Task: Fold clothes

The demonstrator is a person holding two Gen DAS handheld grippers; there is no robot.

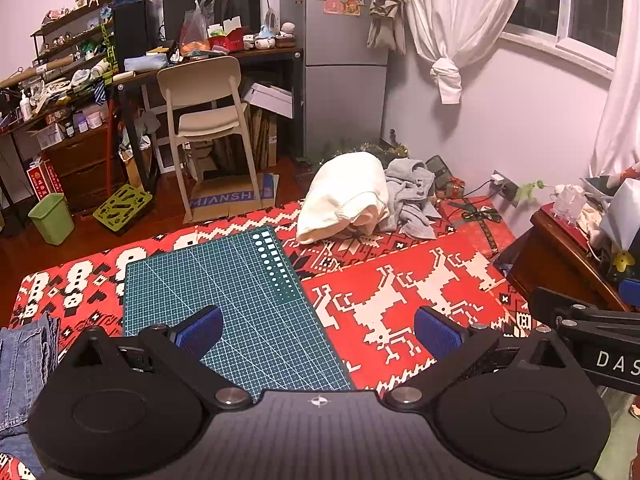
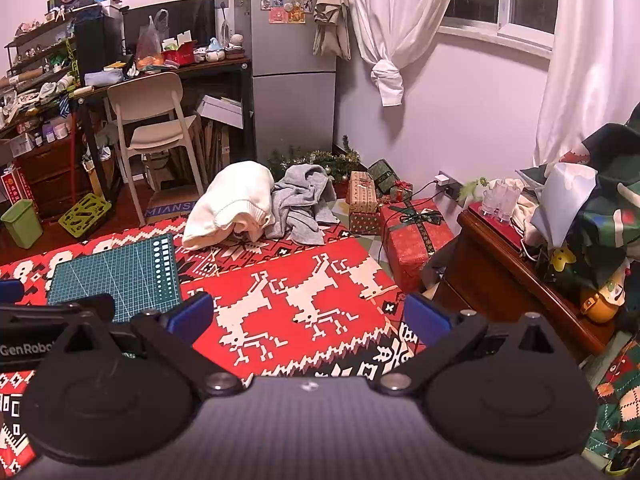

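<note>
Hovering wide open and empty, my left gripper (image 1: 318,332) frames a green cutting mat (image 1: 224,300) on the red patterned blanket (image 1: 420,292); cream sweater (image 1: 344,196) and grey garment (image 1: 412,196) lie mid-frame, jeans (image 1: 20,368) lower left. My right gripper (image 2: 308,318), equally wide, holds nothing above the blanket's reindeer, the clothes at centre before a fridge (image 2: 292,80).

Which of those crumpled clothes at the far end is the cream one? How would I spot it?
Start at the red patterned blanket and follow it to its far edge, near the fridge. Two heaps sit there, touching: the cream garment is the left one, puffed up with a ribbed hem, while its neighbour is a grey garment.
</note>
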